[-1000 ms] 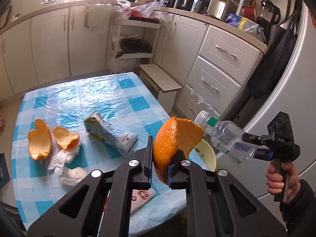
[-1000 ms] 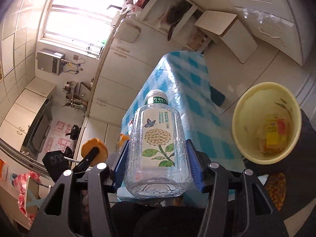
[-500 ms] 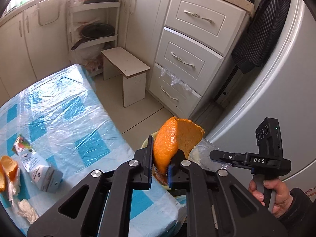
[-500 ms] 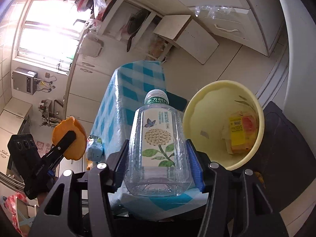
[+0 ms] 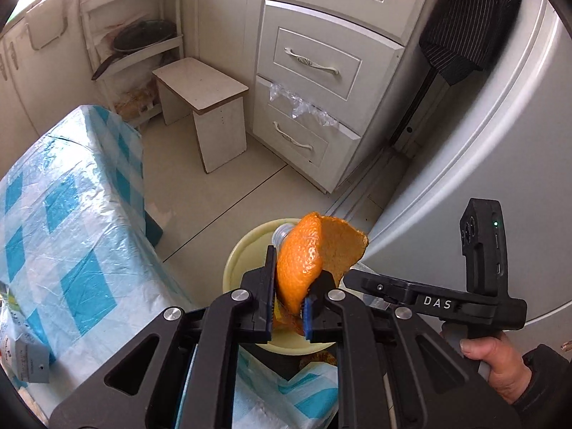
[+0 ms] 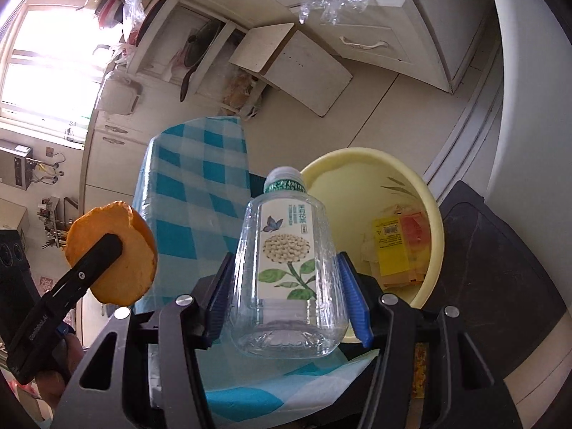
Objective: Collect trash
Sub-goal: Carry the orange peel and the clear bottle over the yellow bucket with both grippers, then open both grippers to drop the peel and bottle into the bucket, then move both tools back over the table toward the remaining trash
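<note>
OK, nearest first: my left gripper (image 5: 289,309) is clamped on an orange peel (image 5: 314,261), peel sticking up from between the pads, held over the yellow bin (image 5: 243,254). From the right wrist view the same peel (image 6: 114,254) shows at left, pinched by the left gripper's finger, off to the side of the table edge.

My right gripper (image 6: 291,307) is clenched on a clear bottle (image 6: 286,279); blue pads press both sides, cap pointing away from me, flower label facing the camera. The bottle sits in front of the bin (image 6: 434,214), its cap overlapping the bin's near rim in view. In the left view only the bottle's neck peeks out behind the peel.

Inside the bin: a yellow-red wrapper (image 6: 397,246) against the far wall.

Beside the bin, the table with a blue-check cloth (image 5: 71,214); a carton (image 5: 25,354) lies at its left edge.

Farther out: a stool (image 5: 203,89), white drawers (image 5: 314,68), a rack with a pan (image 5: 143,37), and the fridge (image 5: 500,143) at right.
</note>
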`<move>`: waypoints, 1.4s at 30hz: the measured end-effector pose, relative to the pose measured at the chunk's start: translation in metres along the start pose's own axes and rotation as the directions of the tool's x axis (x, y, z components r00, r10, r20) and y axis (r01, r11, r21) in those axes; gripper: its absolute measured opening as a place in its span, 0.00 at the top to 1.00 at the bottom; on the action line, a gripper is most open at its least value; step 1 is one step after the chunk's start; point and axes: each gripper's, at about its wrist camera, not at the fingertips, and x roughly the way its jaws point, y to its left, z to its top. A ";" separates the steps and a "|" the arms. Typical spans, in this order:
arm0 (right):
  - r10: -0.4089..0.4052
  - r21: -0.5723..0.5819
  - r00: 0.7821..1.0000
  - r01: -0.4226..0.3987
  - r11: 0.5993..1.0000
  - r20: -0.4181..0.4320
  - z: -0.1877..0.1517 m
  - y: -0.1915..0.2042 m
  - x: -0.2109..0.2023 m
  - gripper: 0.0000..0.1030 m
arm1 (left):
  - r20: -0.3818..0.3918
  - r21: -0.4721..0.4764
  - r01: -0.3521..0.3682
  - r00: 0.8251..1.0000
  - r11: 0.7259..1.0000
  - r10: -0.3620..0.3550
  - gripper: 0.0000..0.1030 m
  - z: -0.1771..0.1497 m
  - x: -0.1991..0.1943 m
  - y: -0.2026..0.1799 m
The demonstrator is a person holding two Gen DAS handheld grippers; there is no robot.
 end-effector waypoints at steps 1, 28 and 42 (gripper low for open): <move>-0.006 0.004 1.000 0.006 1.000 0.006 0.001 -0.002 0.000 0.40 | -0.003 0.001 -0.005 1.000 1.000 0.005 0.89 0.001 0.004 -0.002; 0.170 -0.348 0.974 -0.111 0.931 0.146 -0.064 0.151 -0.099 0.27 | 0.233 -0.326 -0.303 0.892 0.896 0.386 0.07 -0.111 -0.195 0.149; 0.164 -0.642 0.980 -0.198 0.741 -0.112 -0.164 0.300 0.015 0.23 | 0.087 -0.755 -0.236 0.889 0.612 0.450 0.07 -0.222 -0.255 0.323</move>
